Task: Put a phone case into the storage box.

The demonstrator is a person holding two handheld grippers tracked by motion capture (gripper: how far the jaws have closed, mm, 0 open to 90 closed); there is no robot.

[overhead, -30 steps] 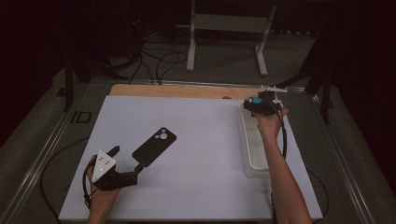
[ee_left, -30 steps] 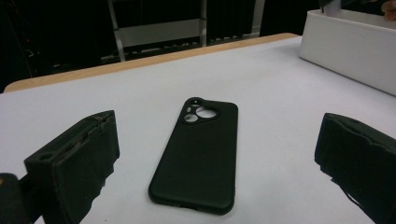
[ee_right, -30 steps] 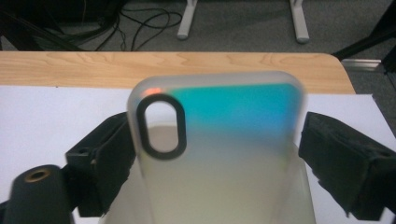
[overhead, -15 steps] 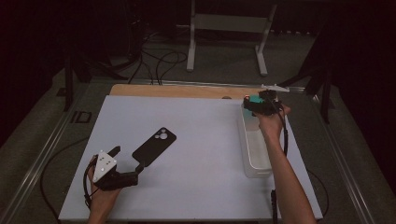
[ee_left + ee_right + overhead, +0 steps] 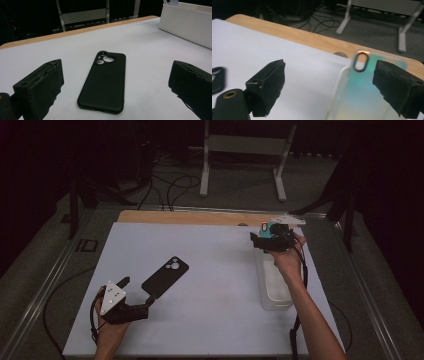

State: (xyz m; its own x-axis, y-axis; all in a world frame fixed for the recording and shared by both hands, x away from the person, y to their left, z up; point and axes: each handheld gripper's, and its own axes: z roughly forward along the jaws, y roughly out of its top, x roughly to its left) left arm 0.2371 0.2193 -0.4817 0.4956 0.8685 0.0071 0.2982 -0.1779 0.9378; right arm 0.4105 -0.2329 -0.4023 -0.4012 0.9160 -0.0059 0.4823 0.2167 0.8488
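Two phone cases are in play, one for each hand. From the high view, the left gripper (image 5: pixel 146 300) rests low on the white tabletop (image 5: pixel 220 270), just short of the black phone case (image 5: pixel 165 277), and has not shifted over the last second. The right gripper (image 5: pixel 257 241) has drifted a little toward the middle, off the far end of the clear plastic bin (image 5: pixel 274 292); I judge it is carrying its case away from the bin.

In the left gripper view, the jaws stand wide apart with the black phone case (image 5: pixel 103 81) lying flat between them, camera cut-out pointing away, untouched. The white wall of the bin (image 5: pixel 186 23) stands well off; nothing blocks a grasp.

In the right gripper view, the jaws also look apart, with a translucent iridescent phone case (image 5: pixel 362 87) close beside the right-hand one; whether they grip it I cannot tell. Beyond the wooden tabletop edge (image 5: pixel 312 41), cables and a metal stand sit on the floor.
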